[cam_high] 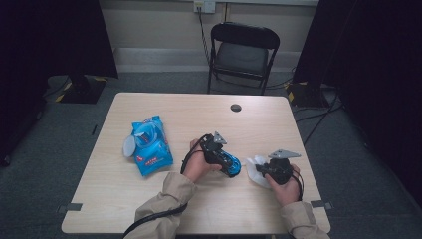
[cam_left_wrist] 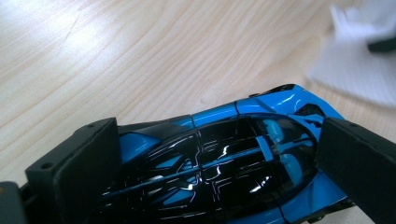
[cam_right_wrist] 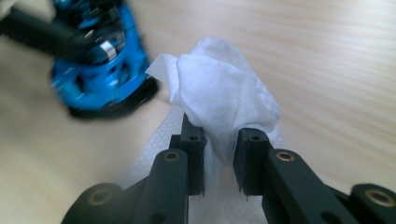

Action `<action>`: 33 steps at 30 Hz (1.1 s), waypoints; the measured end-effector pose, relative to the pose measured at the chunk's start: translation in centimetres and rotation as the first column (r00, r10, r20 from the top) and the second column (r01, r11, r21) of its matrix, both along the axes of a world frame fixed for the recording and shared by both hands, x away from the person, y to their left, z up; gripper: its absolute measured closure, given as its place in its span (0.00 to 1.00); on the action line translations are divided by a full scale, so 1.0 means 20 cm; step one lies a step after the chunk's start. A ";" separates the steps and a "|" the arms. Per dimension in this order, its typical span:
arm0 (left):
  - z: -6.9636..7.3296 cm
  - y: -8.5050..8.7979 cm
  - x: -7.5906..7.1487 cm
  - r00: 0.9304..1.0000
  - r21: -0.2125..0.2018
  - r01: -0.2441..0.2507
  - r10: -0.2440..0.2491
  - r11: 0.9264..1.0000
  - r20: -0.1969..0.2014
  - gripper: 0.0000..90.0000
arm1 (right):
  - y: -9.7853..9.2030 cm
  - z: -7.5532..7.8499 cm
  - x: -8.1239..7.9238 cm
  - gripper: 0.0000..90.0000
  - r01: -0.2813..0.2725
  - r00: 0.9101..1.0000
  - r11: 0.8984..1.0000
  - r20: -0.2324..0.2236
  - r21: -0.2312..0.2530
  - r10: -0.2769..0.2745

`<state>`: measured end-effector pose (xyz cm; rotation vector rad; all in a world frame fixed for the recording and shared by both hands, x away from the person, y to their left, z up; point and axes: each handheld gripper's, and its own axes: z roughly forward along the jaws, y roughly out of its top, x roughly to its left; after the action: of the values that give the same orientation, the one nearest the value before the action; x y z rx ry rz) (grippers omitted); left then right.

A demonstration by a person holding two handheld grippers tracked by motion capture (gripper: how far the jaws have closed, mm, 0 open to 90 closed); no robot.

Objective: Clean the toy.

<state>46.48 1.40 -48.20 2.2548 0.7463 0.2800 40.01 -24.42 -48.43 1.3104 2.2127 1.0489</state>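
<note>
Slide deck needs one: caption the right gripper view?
Right gripper pinches a white wipe beside the blue toy car.

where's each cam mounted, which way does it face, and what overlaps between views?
High view: above the person's side of the table, looking forward and down; both forearms, left gripper, right gripper.
Left gripper view: rides the left gripper, looks along its jaws clamping the blue toy car.
Right gripper view: rides the right gripper, looks along its jaws pinching the white wipe.
Shared: car and wipe appear in all three.
</note>
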 end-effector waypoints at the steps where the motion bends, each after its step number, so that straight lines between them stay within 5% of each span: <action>1: 0.00 0.00 0.00 1.000 0.001 0.001 -0.001 1.000 0.000 0.00 | 0.00 0.00 0.02 0.85 0.020 1.000 1.000 -0.002 -0.005 -0.020; 7: -0.01 -0.01 -0.01 1.000 0.004 0.010 -0.010 1.000 0.020 0.00 | 0.12 -0.05 0.07 0.85 -0.025 0.999 1.000 -0.043 -0.008 0.024; 11: -0.01 -0.02 -0.01 1.000 0.007 0.004 -0.004 1.000 0.021 0.00 | 0.16 -0.06 0.07 0.85 -0.079 0.995 0.996 -0.065 0.051 0.082; 24: -0.01 -0.03 -0.01 1.000 0.005 -0.001 0.001 1.000 0.021 0.00 | 0.17 -0.07 -0.01 0.85 -0.174 0.979 0.977 -0.089 0.126 0.186; 33: 0.00 -0.03 -0.01 1.000 0.011 -0.007 0.007 1.000 0.015 0.00 | 0.20 -0.07 -0.05 0.85 -0.219 0.967 0.968 -0.100 0.125 0.232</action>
<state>46.22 0.76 -48.27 2.2581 0.7468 0.3048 39.00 -20.42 -49.83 1.2114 2.4677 1.2251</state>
